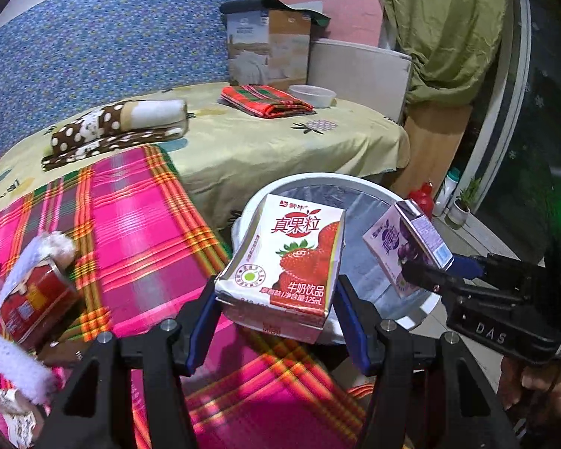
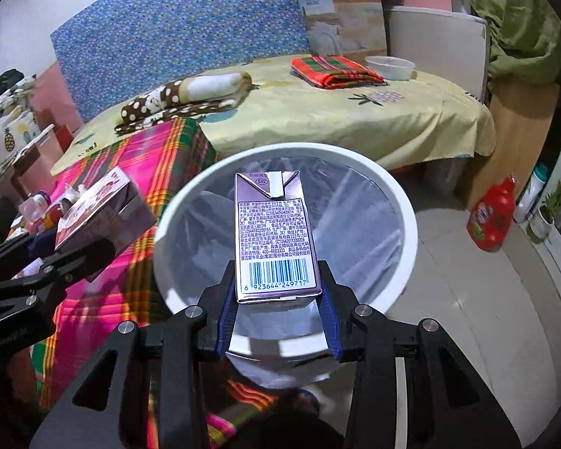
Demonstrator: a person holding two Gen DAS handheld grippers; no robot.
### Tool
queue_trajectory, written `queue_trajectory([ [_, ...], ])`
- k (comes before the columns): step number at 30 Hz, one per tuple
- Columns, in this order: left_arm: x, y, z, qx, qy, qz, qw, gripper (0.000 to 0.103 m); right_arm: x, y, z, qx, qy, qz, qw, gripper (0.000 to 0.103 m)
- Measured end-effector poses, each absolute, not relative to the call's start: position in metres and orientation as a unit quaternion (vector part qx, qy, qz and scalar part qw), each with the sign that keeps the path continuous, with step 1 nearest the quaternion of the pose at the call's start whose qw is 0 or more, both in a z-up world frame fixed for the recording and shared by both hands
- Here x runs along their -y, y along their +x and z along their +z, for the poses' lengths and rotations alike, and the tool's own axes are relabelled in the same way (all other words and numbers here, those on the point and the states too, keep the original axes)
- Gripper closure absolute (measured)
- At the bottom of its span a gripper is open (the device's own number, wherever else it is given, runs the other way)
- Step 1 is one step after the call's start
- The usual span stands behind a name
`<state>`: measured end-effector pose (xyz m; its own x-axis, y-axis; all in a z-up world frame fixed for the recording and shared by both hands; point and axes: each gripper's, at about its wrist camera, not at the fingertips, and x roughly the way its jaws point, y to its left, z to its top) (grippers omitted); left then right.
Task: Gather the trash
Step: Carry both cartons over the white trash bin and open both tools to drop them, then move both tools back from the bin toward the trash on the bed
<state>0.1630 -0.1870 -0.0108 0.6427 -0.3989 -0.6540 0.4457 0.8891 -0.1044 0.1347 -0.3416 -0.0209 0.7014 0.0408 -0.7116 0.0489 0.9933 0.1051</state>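
Note:
My left gripper (image 1: pixel 276 299) is shut on a strawberry milk carton (image 1: pixel 284 262) and holds it at the near rim of a white trash bin (image 1: pixel 318 179) lined with a clear bag. My right gripper (image 2: pixel 276 299) is shut on a purple milk carton (image 2: pixel 273 232) and holds it over the bin (image 2: pixel 280 153). The right gripper with its purple carton (image 1: pixel 407 247) shows at the right in the left wrist view. The left gripper's carton (image 2: pixel 101 209) shows at the left in the right wrist view. A red can (image 1: pixel 33 299) and wrappers lie on the pink plaid cloth at left.
A bed with a yellow sheet (image 1: pixel 261 138) holds folded blankets (image 1: pixel 123 123), a folded red cloth (image 1: pixel 265 99) and a white bowl (image 1: pixel 312 95). A cardboard box (image 1: pixel 269 45) stands behind. A red detergent bottle (image 2: pixel 491 213) and a small plant (image 2: pixel 546 209) stand on the tiled floor at right.

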Motion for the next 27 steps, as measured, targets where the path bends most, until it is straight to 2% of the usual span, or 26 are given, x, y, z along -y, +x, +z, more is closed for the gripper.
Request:
queue_trajectory([
  [13,0.207,0.176,-0.025,-0.376,0.048,-0.244,0.893,0.039,0.356,0.138,-0.033,-0.418,0.066,0.004,0.906,0.061],
  [27,0.186,0.167,-0.018,-0.369,0.022,-0.230,0.900,0.037,0.356,0.127,-0.020,-0.392,0.074,0.005,0.917,0.061],
])
